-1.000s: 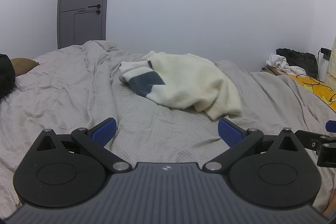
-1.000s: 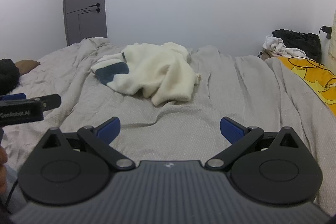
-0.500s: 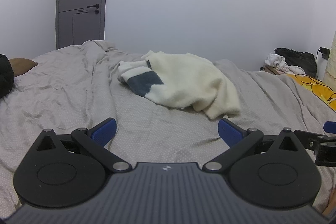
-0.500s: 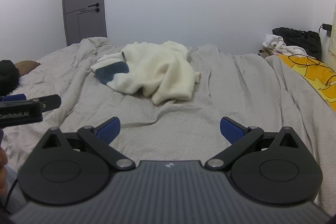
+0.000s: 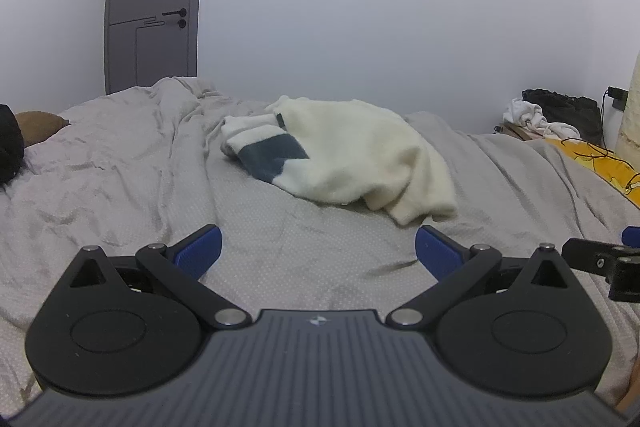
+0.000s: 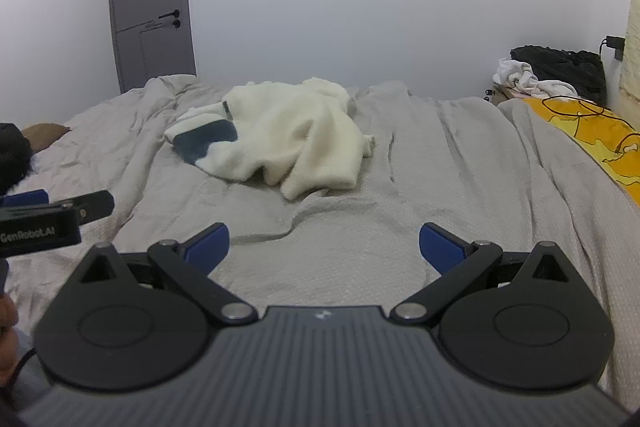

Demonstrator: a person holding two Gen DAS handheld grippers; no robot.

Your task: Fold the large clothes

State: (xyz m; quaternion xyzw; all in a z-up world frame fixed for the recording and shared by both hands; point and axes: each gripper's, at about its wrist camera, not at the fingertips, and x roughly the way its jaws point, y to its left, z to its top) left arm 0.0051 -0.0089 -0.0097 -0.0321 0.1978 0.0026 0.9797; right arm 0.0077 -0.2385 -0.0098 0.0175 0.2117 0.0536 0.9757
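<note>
A cream fleece garment [image 5: 360, 155] with a dark blue-grey patch lies crumpled on the grey bed [image 5: 120, 179], far ahead of both grippers. It also shows in the right wrist view [image 6: 296, 135]. My left gripper [image 5: 318, 247] is open and empty, low over the bed cover near its front. My right gripper [image 6: 324, 245] is open and empty too, beside the left one. The right gripper's side shows at the right edge of the left wrist view [image 5: 608, 259]. The left gripper's side shows at the left edge of the right wrist view [image 6: 48, 219].
The bed cover [image 6: 460, 187] is wrinkled. A yellow cloth with a dark cable [image 6: 592, 131] lies along the bed's right side. A black bag and white clothes [image 6: 552, 71] sit at the far right. A grey door [image 6: 152, 11] stands far left. A dark object [image 5: 10, 147] lies at left.
Both grippers have shifted only slightly; the garment sits a little nearer and lower in the views. Both stay open and empty.
</note>
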